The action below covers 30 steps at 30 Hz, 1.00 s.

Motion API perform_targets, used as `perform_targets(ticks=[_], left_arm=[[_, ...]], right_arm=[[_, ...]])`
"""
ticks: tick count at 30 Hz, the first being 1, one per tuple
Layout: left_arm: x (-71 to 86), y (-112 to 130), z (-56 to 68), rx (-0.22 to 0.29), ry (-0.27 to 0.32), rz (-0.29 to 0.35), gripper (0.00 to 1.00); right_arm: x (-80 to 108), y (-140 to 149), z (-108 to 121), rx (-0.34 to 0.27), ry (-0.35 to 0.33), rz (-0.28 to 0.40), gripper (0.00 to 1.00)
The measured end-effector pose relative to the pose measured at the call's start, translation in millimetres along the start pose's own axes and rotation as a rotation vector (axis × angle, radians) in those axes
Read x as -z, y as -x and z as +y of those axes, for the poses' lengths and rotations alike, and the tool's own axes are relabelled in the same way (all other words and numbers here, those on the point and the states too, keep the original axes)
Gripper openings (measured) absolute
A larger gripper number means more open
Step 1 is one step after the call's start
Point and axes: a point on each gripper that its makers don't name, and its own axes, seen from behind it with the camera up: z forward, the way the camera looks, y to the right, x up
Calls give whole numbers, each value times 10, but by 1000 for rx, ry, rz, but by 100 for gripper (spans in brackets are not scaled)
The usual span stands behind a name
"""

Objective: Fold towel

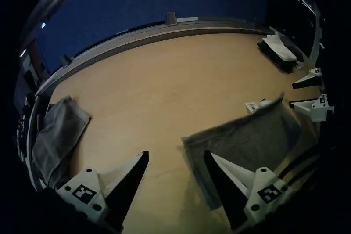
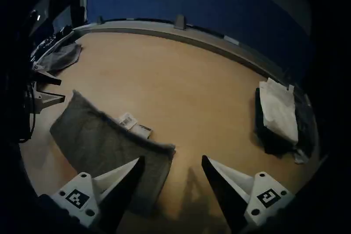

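Left gripper (image 1: 175,166) and right gripper (image 2: 172,168) both gape wide, holding nothing. The grey towel (image 1: 250,131) lies on the counter (image 2: 184,84).

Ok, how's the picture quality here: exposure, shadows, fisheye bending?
Left gripper view: dim and bluish, the table bows hard at its far edge, yet the grey towel reads clearly. Right gripper view: equally underexposed; a soft shadow lies on the table ahead of the right claw, and the dark stack under the white cloth loses detail.

A wooden table (image 1: 166,84) bears a flat grey towel (image 1: 250,137), a crumpled grey towel (image 1: 57,135) and a folded white-and-dark stack (image 2: 281,115).
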Motion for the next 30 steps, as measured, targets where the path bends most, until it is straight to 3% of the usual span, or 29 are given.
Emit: perform_targets(ticks=[8, 17, 23, 30], left_arm=[[243, 48, 34, 30, 11, 23, 94], [554, 387, 61, 68, 11, 21, 94], [758, 649, 85, 64, 8, 11, 94], [925, 849, 167, 82, 14, 0, 94]], right_arm=[[149, 114, -136, 5, -51, 9, 100], [345, 351, -258, 6, -75, 1, 100], [506, 525, -357, 10, -90, 0, 100], [505, 648, -408, 11, -109, -11, 100]])
